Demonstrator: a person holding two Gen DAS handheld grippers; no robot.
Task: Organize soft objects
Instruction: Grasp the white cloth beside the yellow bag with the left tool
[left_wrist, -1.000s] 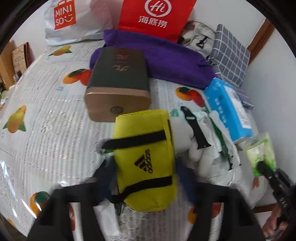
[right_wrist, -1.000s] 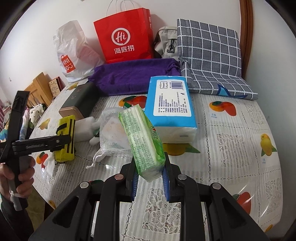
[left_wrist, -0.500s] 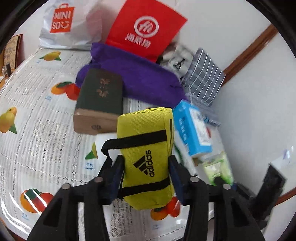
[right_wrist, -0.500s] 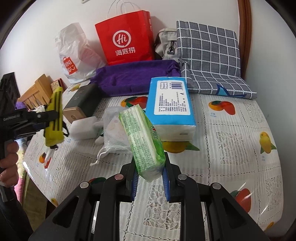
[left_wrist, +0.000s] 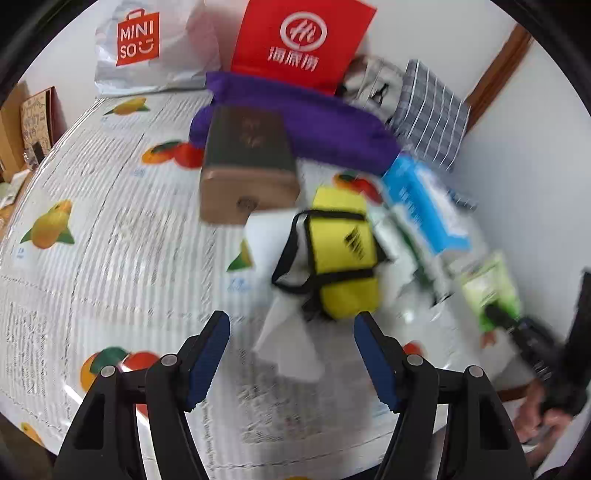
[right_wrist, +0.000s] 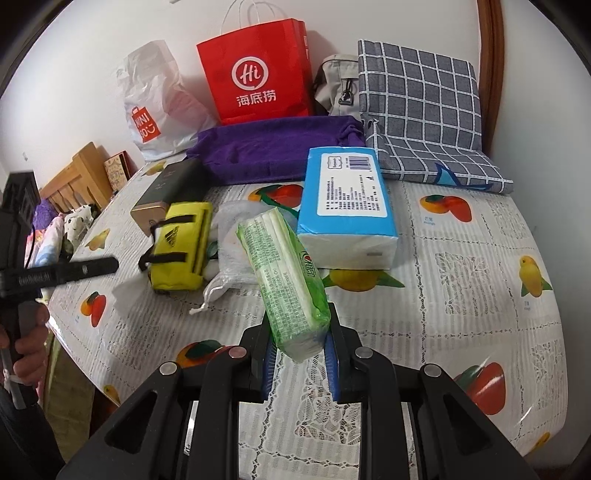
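Left hand-held gripper (left_wrist: 291, 325): jaws opening, spread wide, nothing pinched between them. The yellow pouch (left_wrist: 345, 254) is seen just beyond the blue pads, released, lying on the surface (left_wrist: 110, 258) against a white block (left_wrist: 273, 236) and a brown-ended box (left_wrist: 247, 166), toward the left edge.

Right hand-held gripper (right_wrist: 299, 354): pinching the near end of a green tissue pack (right_wrist: 284, 277), which is held tilted above the surface near its front edge.

Beside it are found a white mesh bag (right_wrist: 231, 254) and a blue tissue pack (right_wrist: 345, 206). At the back edge are kept a purple cloth (right_wrist: 273, 147), a red paper bag (right_wrist: 258, 70), a white plastic bag (right_wrist: 159, 103) and a checked cushion (right_wrist: 421, 110).
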